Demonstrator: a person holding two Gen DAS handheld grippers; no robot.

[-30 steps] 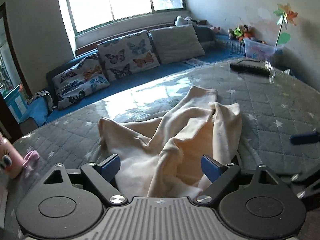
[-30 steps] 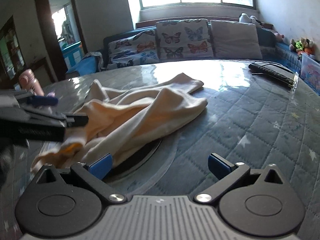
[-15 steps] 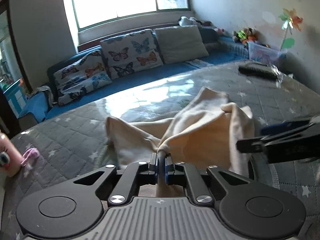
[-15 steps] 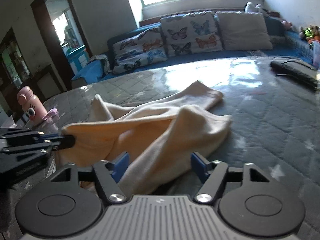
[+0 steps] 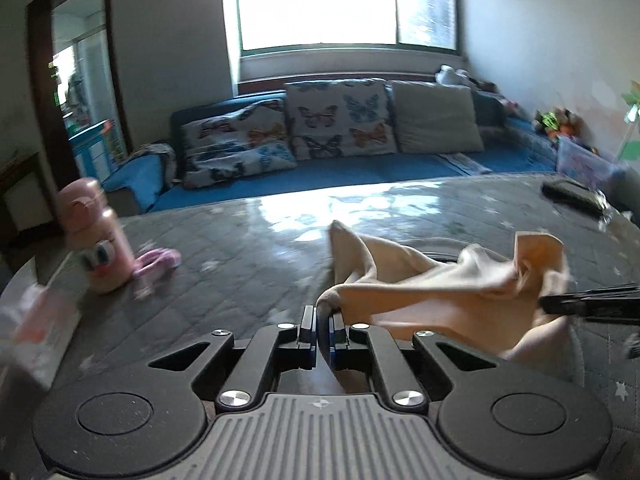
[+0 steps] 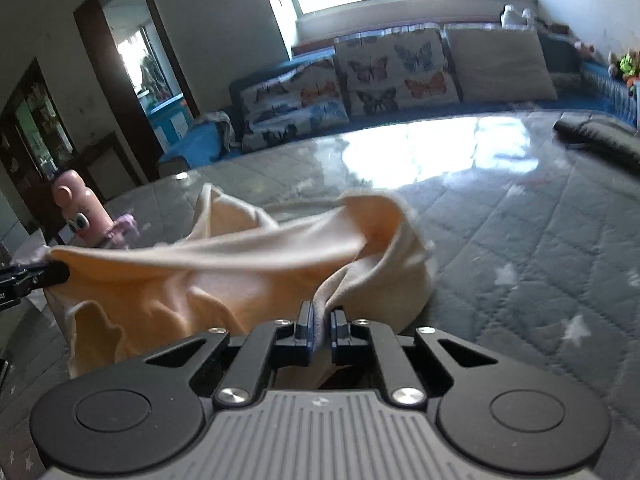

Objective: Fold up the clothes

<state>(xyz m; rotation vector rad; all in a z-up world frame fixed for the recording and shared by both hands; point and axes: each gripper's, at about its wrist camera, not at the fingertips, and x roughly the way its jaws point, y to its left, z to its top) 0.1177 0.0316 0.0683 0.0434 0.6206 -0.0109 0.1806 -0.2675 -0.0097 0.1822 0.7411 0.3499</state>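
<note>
A cream-coloured garment [image 5: 440, 292] [image 6: 224, 276] hangs stretched between both grippers above the grey quilted table [image 5: 248, 264] [image 6: 540, 240]. My left gripper [image 5: 323, 320] is shut on one edge of it, the cloth pinched between the blue pads. My right gripper [image 6: 321, 320] is shut on another edge. In the left wrist view the right gripper's black fingers [image 5: 592, 306] reach in from the right, holding the cloth. In the right wrist view the left gripper's fingers [image 6: 36, 278] hold it at the left. The lower part of the garment sags toward the table.
A pink bottle with cartoon eyes [image 5: 98, 240] [image 6: 78, 210] and a pink cloth piece [image 5: 158, 260] stand at the table's left. A black flat object [image 5: 572, 196] [image 6: 600, 136] lies far right. A blue sofa with butterfly cushions [image 5: 340, 124] runs behind the table.
The right gripper has gone from open to shut on the garment. Both grippers have lifted the cloth and pulled it taut between them; the left view has swung leftward.
</note>
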